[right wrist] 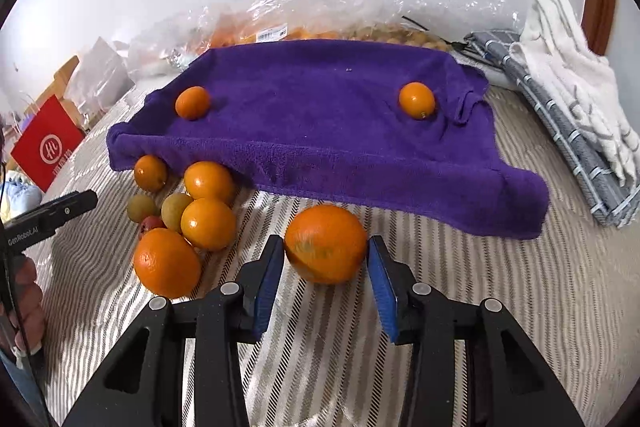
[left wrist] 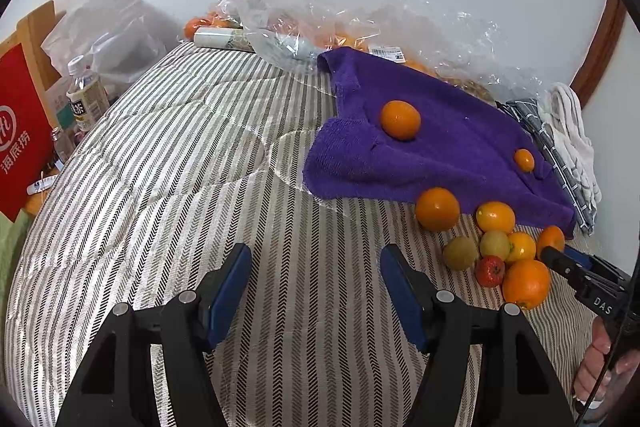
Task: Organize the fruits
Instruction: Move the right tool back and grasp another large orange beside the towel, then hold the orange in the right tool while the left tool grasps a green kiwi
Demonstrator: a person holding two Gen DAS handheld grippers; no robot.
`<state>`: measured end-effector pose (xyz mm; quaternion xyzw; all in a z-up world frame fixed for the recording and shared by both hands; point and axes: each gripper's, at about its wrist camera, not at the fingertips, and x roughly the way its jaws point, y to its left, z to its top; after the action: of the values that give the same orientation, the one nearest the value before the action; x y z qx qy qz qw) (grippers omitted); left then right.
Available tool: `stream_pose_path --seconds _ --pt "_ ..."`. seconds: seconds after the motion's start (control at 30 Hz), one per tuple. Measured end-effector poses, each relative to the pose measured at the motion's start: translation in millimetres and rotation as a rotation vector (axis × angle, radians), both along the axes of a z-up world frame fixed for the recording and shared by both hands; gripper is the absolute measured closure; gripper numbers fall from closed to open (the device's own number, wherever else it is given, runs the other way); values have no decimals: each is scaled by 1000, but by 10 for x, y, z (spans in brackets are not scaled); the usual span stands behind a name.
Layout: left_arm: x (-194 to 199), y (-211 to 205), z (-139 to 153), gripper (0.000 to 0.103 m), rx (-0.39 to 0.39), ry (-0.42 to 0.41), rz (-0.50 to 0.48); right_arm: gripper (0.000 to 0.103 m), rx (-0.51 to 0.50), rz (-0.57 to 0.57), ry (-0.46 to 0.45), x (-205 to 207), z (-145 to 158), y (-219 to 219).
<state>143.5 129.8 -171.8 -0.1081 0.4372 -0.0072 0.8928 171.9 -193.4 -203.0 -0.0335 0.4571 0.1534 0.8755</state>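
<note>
Right now the right gripper [right wrist: 326, 263] brackets a large orange [right wrist: 325, 243] on the striped bedding [right wrist: 520, 307] — pads beside it, grip uncertain. Nearby, the left gripper [left wrist: 316, 279] hangs wide open, empty — other fruit clusters by the purple towel [right wrist: 320, 131].

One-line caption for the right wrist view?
Right claw brackets a large orange on the striped bedcover, before a purple towel bearing two small oranges.

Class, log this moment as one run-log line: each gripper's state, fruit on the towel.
left gripper: open, empty | right gripper: open around large orange, contact unclear | purple towel: two oranges | loose fruit pile: on bedspread
</note>
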Motion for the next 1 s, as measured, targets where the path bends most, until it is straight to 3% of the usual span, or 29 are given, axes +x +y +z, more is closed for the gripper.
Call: stream_pose_path --seconds 0.13,0.23,0.37,0.43,0.5,0.57,1.0 --pt "-3 4 -3 38 2 4 3 71 24 -5 24 48 -54 -5" --pt "8 -15 -7 38 14 11 3 70 37 -14 16 70 -33 -14" --pt "18 -37 -9 38 32 18 0 55 50 -36 26 164 -31 5" --pt "20 -47 -9 38 39 20 0 54 54 -34 32 221 -30 32" --pt "25 -54 -8 38 43 23 0 54 47 -31 25 262 -32 73" --pt "25 -63 -8 38 51 25 -1 62 25 -37 17 290 -50 108" --pt "32 -158 -16 38 84 34 -52 62 32 -25 -63 57 153 -9"
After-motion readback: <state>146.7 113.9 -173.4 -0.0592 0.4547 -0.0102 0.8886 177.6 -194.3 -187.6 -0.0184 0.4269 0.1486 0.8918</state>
